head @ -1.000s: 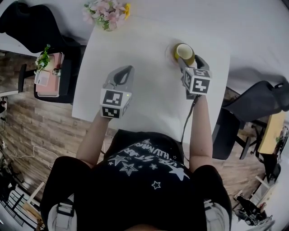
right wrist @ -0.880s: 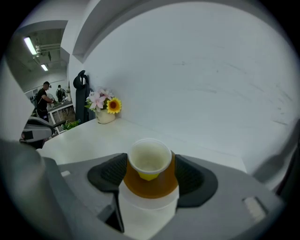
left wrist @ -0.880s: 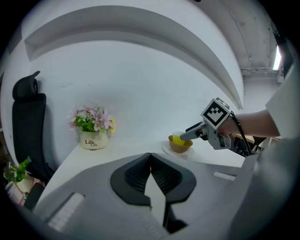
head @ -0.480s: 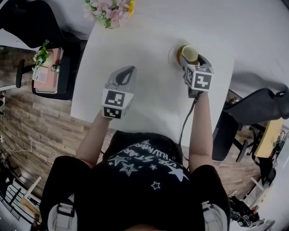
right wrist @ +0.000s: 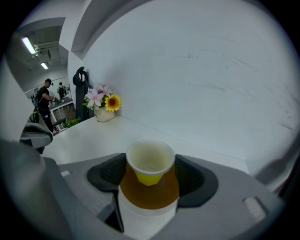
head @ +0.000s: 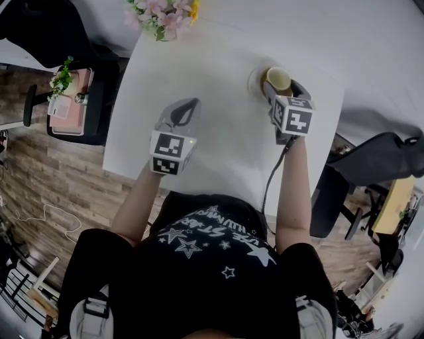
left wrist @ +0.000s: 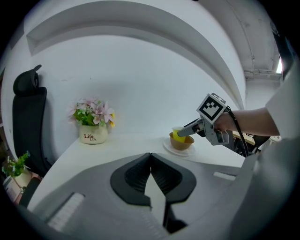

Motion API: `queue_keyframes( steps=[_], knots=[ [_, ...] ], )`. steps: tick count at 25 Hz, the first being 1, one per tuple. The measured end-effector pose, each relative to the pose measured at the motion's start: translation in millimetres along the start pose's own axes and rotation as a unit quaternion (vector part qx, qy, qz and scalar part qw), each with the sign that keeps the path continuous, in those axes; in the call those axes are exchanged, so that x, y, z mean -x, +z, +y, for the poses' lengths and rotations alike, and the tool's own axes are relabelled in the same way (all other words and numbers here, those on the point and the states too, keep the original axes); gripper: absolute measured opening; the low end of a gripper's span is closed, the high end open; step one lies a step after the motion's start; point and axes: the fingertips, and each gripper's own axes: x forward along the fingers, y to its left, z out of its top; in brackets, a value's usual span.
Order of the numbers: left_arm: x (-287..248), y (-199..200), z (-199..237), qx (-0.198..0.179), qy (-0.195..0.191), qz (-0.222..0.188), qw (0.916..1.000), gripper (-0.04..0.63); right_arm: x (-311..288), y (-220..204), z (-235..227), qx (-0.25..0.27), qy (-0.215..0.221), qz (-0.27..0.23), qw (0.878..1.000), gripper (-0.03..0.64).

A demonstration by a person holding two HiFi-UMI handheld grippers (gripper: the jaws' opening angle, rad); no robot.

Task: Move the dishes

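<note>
A yellow cup (right wrist: 149,165) with a pale inside stands in a brown bowl (right wrist: 150,194) on a white plate (right wrist: 143,220). My right gripper (right wrist: 150,172) is shut on the cup, one dark pad at each side of its rim. In the head view the cup (head: 278,79) and plate (head: 253,81) are at the table's far right, under my right gripper (head: 281,89). The left gripper view shows the bowl (left wrist: 183,143) and the right gripper's fingers (left wrist: 190,130) on the cup. My left gripper (head: 188,104) hovers over the middle of the white table (head: 218,145), shut and empty (left wrist: 150,158).
A pot of pink and yellow flowers (head: 161,14) stands at the table's far left corner (left wrist: 93,133). Black chairs (head: 40,33) (head: 381,155) flank the table. A small stand with a plant (head: 69,106) sits to the left. People (right wrist: 46,101) stand far off.
My right gripper and the yellow cup have shifted slightly right and farther along the table. The left gripper has stayed where it was.
</note>
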Motion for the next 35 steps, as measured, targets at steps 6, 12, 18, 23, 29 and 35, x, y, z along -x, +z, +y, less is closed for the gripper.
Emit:
queue_keyframes(
  steps=[6, 12, 18, 23, 29, 35],
  knots=[
    [1.2, 2.6, -2.0, -0.002, -0.001, -0.004, 1.0000, 0.011, 16.7, 15.8, 1.0, 0.004, 0.002, -0.025, 1.000, 0.330],
    [2.4, 6.4, 1.0, -0.002, 0.003, -0.009, 1.0000, 0.011, 37.2, 49.6, 3.4, -0.003, 0.006, -0.071, 0.997, 0.330],
    [3.6, 8.2, 12.4, -0.002, 0.012, -0.012, 0.9999, 0.011, 29.4, 84.0, 20.0, -0.003, 0.016, -0.103, 0.995, 0.330],
    [7.7, 6.9, 23.3, 0.000, 0.022, -0.011, 0.9997, 0.011, 15.0, 105.3, 46.6, -0.008, 0.027, -0.121, 0.992, 0.330],
    [9.1, 1.3, 38.9, 0.004, 0.033, -0.002, 0.9994, 0.011, -15.4, 116.4, 69.9, -0.020, 0.011, -0.131, 0.991, 0.330],
    [5.4, -1.4, 49.1, 0.008, 0.039, 0.004, 0.9992, 0.011, -42.8, 118.2, 80.3, -0.020, -0.008, -0.123, 0.992, 0.330]
  ],
)
